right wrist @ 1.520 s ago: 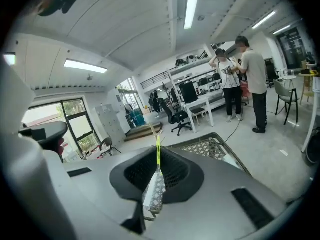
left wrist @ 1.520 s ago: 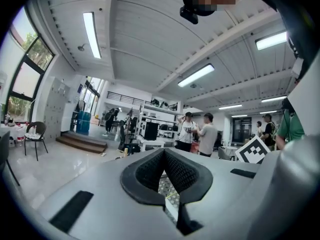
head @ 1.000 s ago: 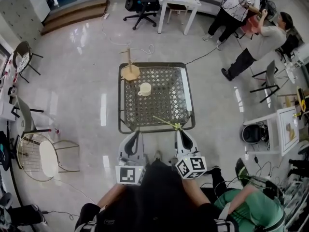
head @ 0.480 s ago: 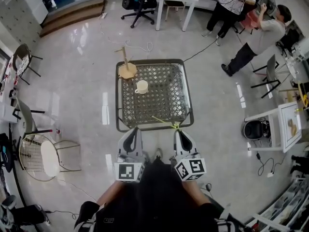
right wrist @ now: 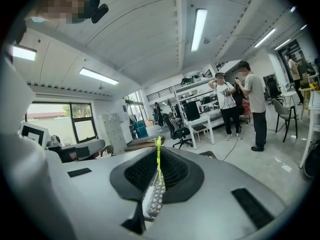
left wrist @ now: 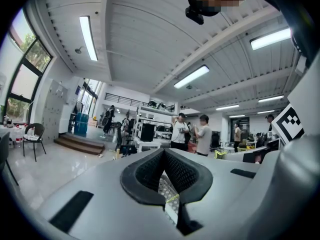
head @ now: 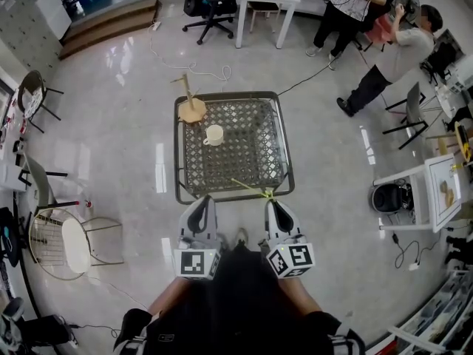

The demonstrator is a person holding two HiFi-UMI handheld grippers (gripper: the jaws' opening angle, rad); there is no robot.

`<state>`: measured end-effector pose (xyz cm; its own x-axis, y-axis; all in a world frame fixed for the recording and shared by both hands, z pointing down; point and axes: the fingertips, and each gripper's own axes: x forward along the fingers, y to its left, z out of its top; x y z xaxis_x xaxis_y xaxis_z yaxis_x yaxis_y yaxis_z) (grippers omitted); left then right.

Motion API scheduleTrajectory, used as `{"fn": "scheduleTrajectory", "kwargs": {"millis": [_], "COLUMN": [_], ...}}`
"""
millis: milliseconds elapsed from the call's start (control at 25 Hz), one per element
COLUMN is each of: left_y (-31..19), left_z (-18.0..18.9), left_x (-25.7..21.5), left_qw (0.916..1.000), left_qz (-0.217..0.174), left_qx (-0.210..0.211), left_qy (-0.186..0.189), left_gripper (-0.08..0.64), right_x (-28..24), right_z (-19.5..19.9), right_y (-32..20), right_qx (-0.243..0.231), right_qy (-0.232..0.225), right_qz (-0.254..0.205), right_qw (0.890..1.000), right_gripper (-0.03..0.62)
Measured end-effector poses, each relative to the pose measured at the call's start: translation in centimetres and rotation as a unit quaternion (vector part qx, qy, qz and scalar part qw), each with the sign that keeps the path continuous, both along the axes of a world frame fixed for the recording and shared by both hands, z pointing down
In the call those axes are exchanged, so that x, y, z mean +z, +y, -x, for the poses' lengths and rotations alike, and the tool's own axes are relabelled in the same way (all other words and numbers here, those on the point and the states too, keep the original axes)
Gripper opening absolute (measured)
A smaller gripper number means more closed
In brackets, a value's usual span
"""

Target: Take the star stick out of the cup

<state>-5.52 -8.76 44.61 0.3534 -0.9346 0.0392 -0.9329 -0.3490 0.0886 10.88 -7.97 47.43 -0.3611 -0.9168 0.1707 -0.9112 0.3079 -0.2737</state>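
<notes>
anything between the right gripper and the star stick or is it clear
Nothing visible stands between them. The right gripper is shut on the thin yellow-green star stick, which slants over the near edge of the metal lattice table, well apart from the cream cup.

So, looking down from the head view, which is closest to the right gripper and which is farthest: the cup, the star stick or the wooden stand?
1. Star stick: held in the right gripper, at the near edge of the table.
2. Cup: mid-table, toward the left.
3. Wooden stand: far left corner.
</notes>
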Motion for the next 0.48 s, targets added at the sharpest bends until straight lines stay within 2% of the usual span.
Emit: {"fn": "scheduleTrajectory", "kwargs": {"millis": [480], "left_y": [-0.01], "left_z": [-0.08], "left_x": [-0.22], "left_qw": [1.0000], "left_qz": [0.002], "left_qx": [0.001], "left_qy": [-0.003], "left_gripper": [0.015], "right_x": [-0.22], "right_z": [0.02], "right_y": [-0.12], "right_qx": [0.001], "right_qy": [-0.003], "right_qz": [0.002], "right_qw": [1.000], "right_gripper": [0.020]}}
